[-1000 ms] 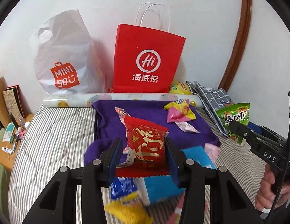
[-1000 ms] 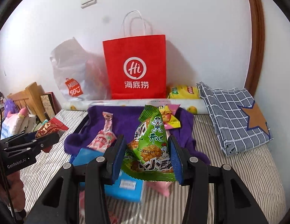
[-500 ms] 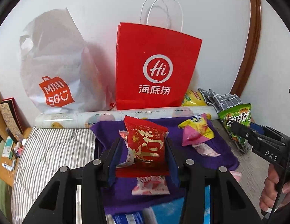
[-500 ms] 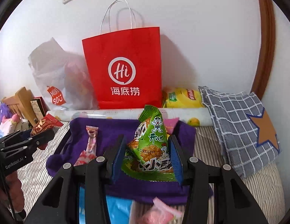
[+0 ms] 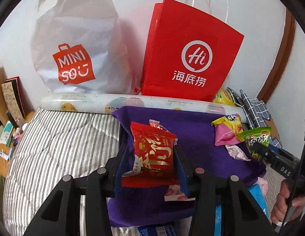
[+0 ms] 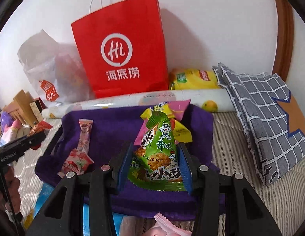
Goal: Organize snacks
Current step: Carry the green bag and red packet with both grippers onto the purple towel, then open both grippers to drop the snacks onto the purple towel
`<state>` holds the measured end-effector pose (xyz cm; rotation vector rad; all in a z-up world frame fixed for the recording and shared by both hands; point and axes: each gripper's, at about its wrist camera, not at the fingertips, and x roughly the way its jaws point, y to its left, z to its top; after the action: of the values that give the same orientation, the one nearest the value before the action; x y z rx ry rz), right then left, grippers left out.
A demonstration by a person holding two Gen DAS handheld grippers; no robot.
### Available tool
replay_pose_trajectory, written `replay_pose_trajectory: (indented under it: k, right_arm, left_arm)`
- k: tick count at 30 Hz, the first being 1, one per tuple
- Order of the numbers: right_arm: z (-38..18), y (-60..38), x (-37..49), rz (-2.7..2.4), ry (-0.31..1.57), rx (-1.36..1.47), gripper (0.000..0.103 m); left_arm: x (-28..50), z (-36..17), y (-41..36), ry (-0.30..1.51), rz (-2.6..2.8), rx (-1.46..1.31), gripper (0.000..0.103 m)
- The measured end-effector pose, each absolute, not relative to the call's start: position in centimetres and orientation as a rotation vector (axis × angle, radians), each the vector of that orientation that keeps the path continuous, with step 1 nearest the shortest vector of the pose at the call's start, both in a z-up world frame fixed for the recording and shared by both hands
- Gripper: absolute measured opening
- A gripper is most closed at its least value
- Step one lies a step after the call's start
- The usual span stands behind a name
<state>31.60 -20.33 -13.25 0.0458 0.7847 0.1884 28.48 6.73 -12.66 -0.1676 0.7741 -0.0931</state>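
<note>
Both claws hold snacks over purple cloth

Left claw [image 5: 150,165] pinches a red snack packet [image 5: 153,153] above the purple cloth [image 5: 193,129] on the striped bed [image 5: 60,137]. Right claw [image 6: 155,162] pinches a green triangular snack bag [image 6: 159,153] over the same cloth, near the pink-yellow snack [image 6: 177,108]. Red paper bag [image 6: 121,47] stands far, against the wall.

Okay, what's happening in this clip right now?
A person is sorting snacks on a bed with two handheld grippers. The left gripper is clamped on a red snack packet, the right gripper on a green triangular packet. Both are held over a purple cloth where other snacks lie, facing a red paper bag.
</note>
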Motion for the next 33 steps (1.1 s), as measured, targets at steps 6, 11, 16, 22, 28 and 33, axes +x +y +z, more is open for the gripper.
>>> replay_pose_trajectory:
  k: [6, 11, 16, 22, 28, 33]
  right_arm:
    - [-13.7, -18.7, 31.1, 0.208, 0.792, -0.032, 0.046]
    - [-14.1, -18.0, 30.9, 0.226, 0.801, -0.057, 0.046]
    - [-14.7, -18.0, 31.3, 0.214, 0.823, -0.071, 0.046]
    - [-14.1, -18.3, 31.2, 0.228, 0.819, -0.045, 0.057]
    - [-12.5, -18.0, 30.1, 0.232, 0.736, -0.071, 0.079]
    - [-12.4, -17.8, 30.2, 0.227, 0.755, -0.079, 0.086]
  left_arm:
    - [28.6, -12.7, 6.1, 0.784, -0.112, -0.159, 0.043]
    - [28.8, -13.5, 5.3, 0.81, -0.111, -0.14, 0.043]
    - [28.9, -14.1, 4.2, 0.833, -0.128, -0.103, 0.044]
    - [28.6, -14.2, 3.2, 0.838, -0.148, -0.074, 0.044]
    - [29.0, -14.6, 3.7, 0.855, -0.146, -0.098, 0.044]
    - [29.6, -15.8, 3.9, 0.91, -0.187, -0.165, 0.044]
